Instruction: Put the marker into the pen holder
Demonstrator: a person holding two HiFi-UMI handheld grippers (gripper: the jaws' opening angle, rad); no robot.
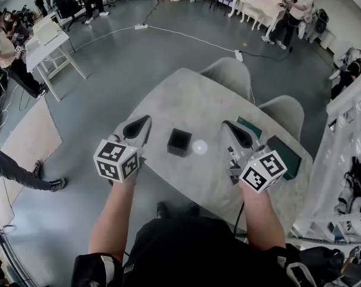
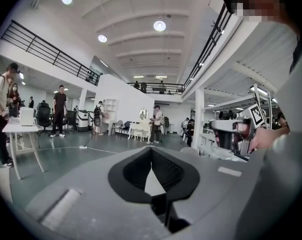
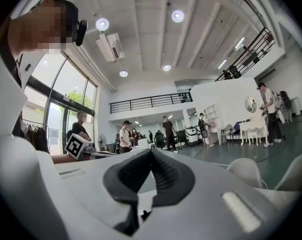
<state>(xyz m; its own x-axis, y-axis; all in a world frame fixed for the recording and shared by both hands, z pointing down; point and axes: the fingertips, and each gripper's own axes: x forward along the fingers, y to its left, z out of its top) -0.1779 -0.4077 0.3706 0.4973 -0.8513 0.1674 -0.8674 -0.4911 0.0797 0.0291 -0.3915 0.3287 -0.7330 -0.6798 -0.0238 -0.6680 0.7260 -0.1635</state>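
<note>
A black square pen holder (image 1: 179,142) stands near the middle of the pale grey table (image 1: 192,100). Right beside it is a small white round spot (image 1: 199,147), too blurred to identify. No marker shows in any view. My left gripper (image 1: 147,120) is held left of the holder, jaws shut and empty. My right gripper (image 1: 225,125) is held right of it, also shut with nothing between the pads. Both grippers point up into the room: the left gripper (image 2: 152,151) and the right gripper (image 3: 151,154) each show black pads meeting at the tips.
Two grey chairs (image 1: 231,73) (image 1: 285,112) stand at the table's far side. Dark green flat items (image 1: 288,154) lie on the table's right part, behind my right gripper. People and white desks (image 1: 46,37) stand around the hall floor.
</note>
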